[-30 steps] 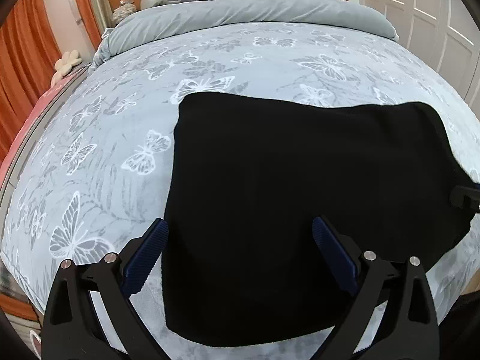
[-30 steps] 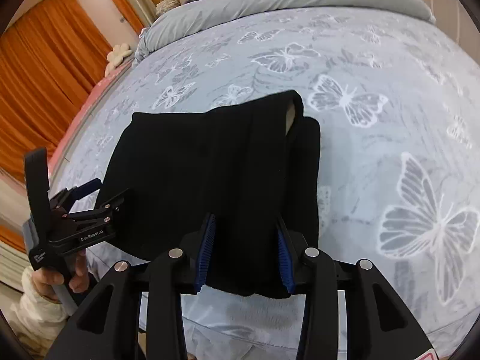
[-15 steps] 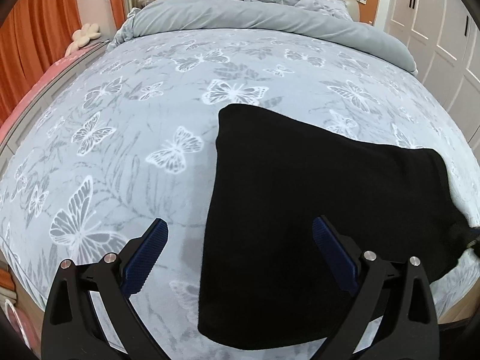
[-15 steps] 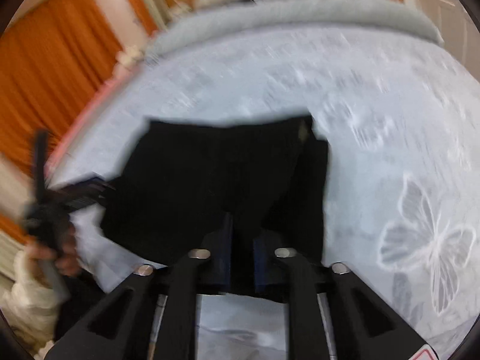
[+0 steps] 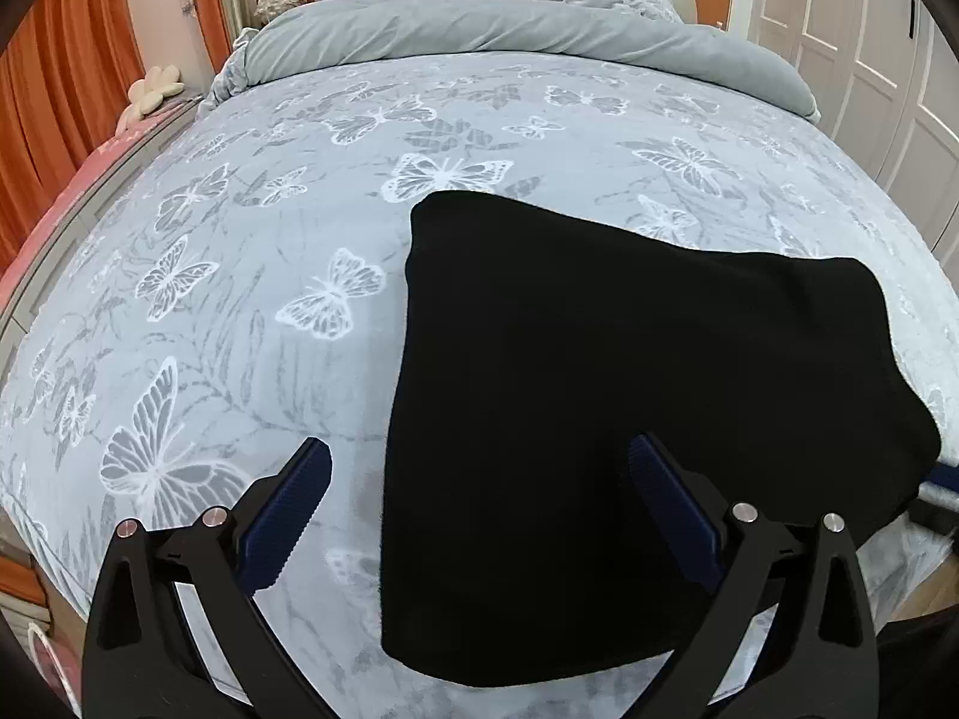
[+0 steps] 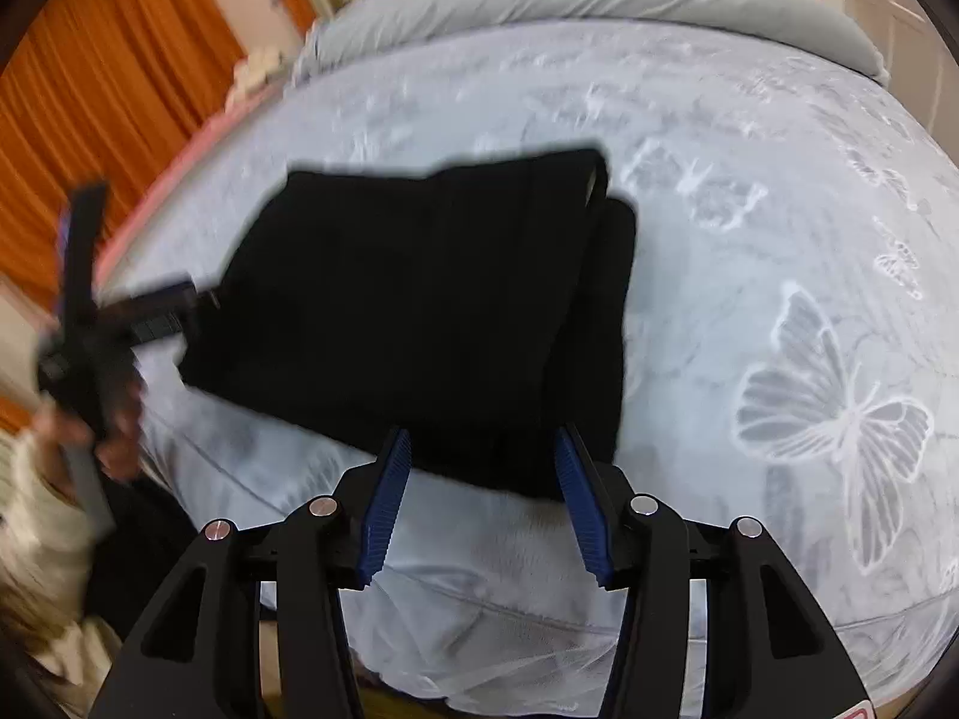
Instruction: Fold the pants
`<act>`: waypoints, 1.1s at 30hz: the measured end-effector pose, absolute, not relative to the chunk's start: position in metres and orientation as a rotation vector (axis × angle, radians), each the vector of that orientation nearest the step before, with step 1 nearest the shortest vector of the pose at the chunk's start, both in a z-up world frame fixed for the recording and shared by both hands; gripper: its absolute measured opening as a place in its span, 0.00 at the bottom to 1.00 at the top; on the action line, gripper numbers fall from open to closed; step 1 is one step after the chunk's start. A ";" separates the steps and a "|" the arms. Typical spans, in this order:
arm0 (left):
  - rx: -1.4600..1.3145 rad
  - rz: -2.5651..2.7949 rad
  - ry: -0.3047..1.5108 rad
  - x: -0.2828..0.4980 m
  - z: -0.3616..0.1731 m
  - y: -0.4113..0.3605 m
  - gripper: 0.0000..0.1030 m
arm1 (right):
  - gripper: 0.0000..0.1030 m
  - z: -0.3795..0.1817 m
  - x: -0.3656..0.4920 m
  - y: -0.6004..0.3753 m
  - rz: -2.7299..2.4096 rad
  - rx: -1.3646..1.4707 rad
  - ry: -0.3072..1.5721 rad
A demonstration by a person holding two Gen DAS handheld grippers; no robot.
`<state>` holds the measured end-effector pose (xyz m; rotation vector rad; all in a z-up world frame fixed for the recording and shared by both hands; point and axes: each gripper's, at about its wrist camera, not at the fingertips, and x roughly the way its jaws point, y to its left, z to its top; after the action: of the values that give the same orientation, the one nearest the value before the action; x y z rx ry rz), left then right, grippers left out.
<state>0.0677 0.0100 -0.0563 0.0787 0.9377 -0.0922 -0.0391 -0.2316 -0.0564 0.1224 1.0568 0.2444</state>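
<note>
The black pants [image 5: 629, 407] lie folded into a flat rectangle near the front edge of the bed, also seen in the right wrist view [image 6: 431, 299]. My left gripper [image 5: 479, 479] is open and empty, its jaws wide apart above the near left part of the pants. My right gripper [image 6: 479, 467] is open and empty, just off the pants' near edge. The left gripper also shows at the left of the right wrist view [image 6: 150, 317], blurred, held in a hand.
The bed has a grey butterfly-print cover [image 5: 270, 227] and a rolled grey duvet [image 5: 509, 30] at the headboard. Orange curtains [image 6: 108, 90] hang on the left. White wardrobe doors [image 5: 869, 60] stand on the right. The bed's front edge [image 6: 479, 629] is just below my right gripper.
My right gripper has opened and let go of the pants' edge, pulling back slightly. My left gripper has shifted left, so the pants sit further right in its view.
</note>
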 end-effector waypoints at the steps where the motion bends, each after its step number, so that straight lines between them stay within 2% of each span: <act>1: 0.081 -0.093 0.939 0.068 -0.057 0.009 0.95 | 0.46 -0.060 -0.038 -0.224 0.241 0.094 1.063; 2: 0.083 -0.094 0.938 0.068 -0.057 0.008 0.95 | 0.42 -0.063 -0.036 -0.218 0.245 0.069 1.063; 5: 0.099 -0.096 0.937 0.068 -0.058 0.002 0.95 | 0.10 -0.058 -0.032 -0.212 0.247 0.054 1.030; 6: 0.105 -0.098 0.936 0.067 -0.058 0.000 0.95 | 0.08 -0.050 -0.035 -0.214 0.248 0.054 1.009; 10: 0.128 -0.099 0.924 0.064 -0.058 -0.002 0.95 | 0.08 -0.019 -0.053 -0.226 0.221 0.077 0.905; 13: 0.156 -0.098 0.945 0.064 -0.066 -0.003 0.95 | 0.13 -0.067 -0.038 -0.236 0.139 0.036 1.106; 14: 0.156 -0.104 0.957 0.065 -0.069 -0.002 0.95 | 0.14 -0.067 -0.038 -0.237 0.139 0.046 1.104; 20: 0.116 -0.104 0.949 0.065 -0.061 0.005 0.95 | 0.16 0.001 -0.042 -0.256 0.110 0.186 0.845; 25: 0.129 -0.110 0.968 0.067 -0.066 0.002 0.95 | 0.17 0.024 0.001 -0.229 0.129 0.083 0.813; 29: 0.142 -0.115 0.970 0.066 -0.070 0.001 0.95 | 0.15 -0.022 0.057 -0.189 0.171 -0.103 0.980; 30: 0.143 -0.115 0.970 0.067 -0.070 0.001 0.95 | 0.11 -0.043 0.072 -0.191 0.125 -0.156 1.035; 32: 0.134 -0.125 0.973 0.067 -0.072 0.002 0.95 | 0.10 -0.064 0.090 -0.216 0.092 -0.052 1.058; 33: 0.132 -0.124 0.973 0.067 -0.072 0.002 0.95 | 0.05 -0.056 0.091 -0.225 0.082 0.026 1.063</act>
<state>0.0669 0.0019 -0.0717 0.1320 0.9730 -0.1244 0.0911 -0.2246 -0.0558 0.0261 1.0632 0.0825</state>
